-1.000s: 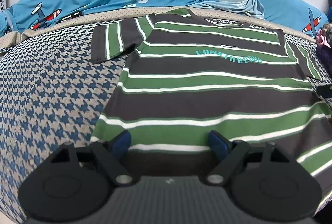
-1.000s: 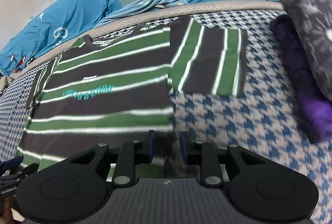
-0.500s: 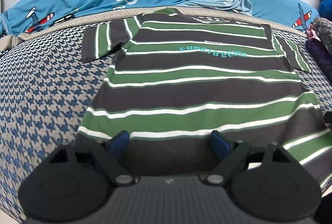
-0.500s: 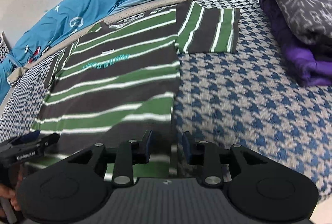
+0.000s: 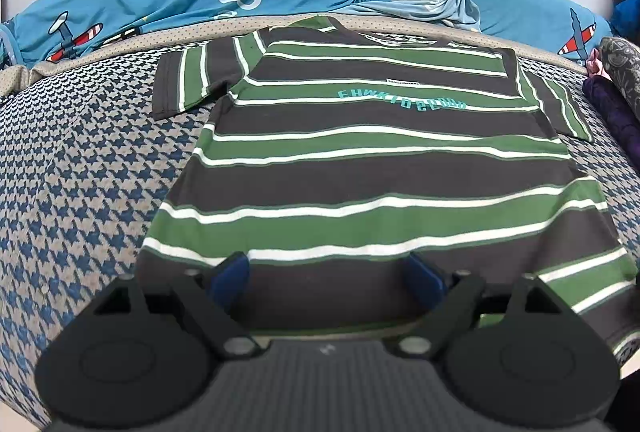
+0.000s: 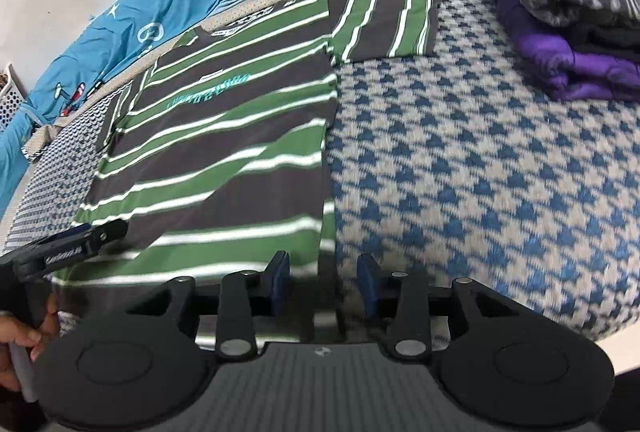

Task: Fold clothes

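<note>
Since a second ago the striped T-shirt [image 5: 384, 167] has slid nearer, and the right gripper [image 6: 323, 282] has drawn back to its lower right corner. The shirt lies flat, face up, on the houndstooth bed cover [image 6: 500, 159]. The left gripper [image 5: 326, 278] hangs wide open over the hem, gripping nothing; the right's jaws are opening astride the side edge. Spreading looks done; next, both must pinch the hem for a fold.

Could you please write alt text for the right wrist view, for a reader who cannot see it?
A green, dark grey and white striped T-shirt lies flat on a blue houndstooth bed cover, sleeves spread. The right gripper, jaws opening, hovers at the shirt's lower right corner; the left gripper is near the opposite corner. Folded purple and grey clothes are stacked at upper right.
</note>
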A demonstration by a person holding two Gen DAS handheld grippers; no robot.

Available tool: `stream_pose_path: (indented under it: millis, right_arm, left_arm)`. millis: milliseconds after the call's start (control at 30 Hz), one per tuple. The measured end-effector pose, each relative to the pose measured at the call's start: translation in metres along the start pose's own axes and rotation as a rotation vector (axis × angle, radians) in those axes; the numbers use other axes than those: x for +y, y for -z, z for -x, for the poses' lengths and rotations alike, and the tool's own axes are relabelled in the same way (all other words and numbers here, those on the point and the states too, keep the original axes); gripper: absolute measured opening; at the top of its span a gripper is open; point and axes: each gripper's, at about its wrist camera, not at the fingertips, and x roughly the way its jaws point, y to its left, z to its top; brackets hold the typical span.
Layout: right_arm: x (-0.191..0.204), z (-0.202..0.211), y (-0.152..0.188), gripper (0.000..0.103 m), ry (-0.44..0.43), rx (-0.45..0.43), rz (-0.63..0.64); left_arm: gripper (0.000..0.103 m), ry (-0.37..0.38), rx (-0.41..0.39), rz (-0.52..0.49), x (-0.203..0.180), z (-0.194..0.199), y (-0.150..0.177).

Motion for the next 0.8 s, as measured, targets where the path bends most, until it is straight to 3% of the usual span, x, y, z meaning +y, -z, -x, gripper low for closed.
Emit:
stream_pose_path:
  millis: [333, 367, 467, 800]
  right_arm:
    - [0.014, -0.002, 0.017, 0.037, -0.019, 0.018, 0.071]
    - [0.015, -0.002, 0.018, 0.033, -0.012, 0.016, 0.079]
    - [0.017, -0.003, 0.02, 0.008, -0.006, 0.015, 0.088]
    - [0.009, 0.013, 0.038, 0.003, 0.028, -0.009, 0.07]
  left_arm:
    - [0.085, -0.005, -0.003, -0.001, -0.001, 0.001, 0.001]
    - [0.085, -0.005, -0.002, 0.002, -0.001, 0.001, 0.002]
    - [0.086, -0.008, -0.003, -0.008, -0.003, 0.001, 0.002]
    - [0.1, -0.001, 0.01, 0.002, -0.004, 0.004, 0.006]
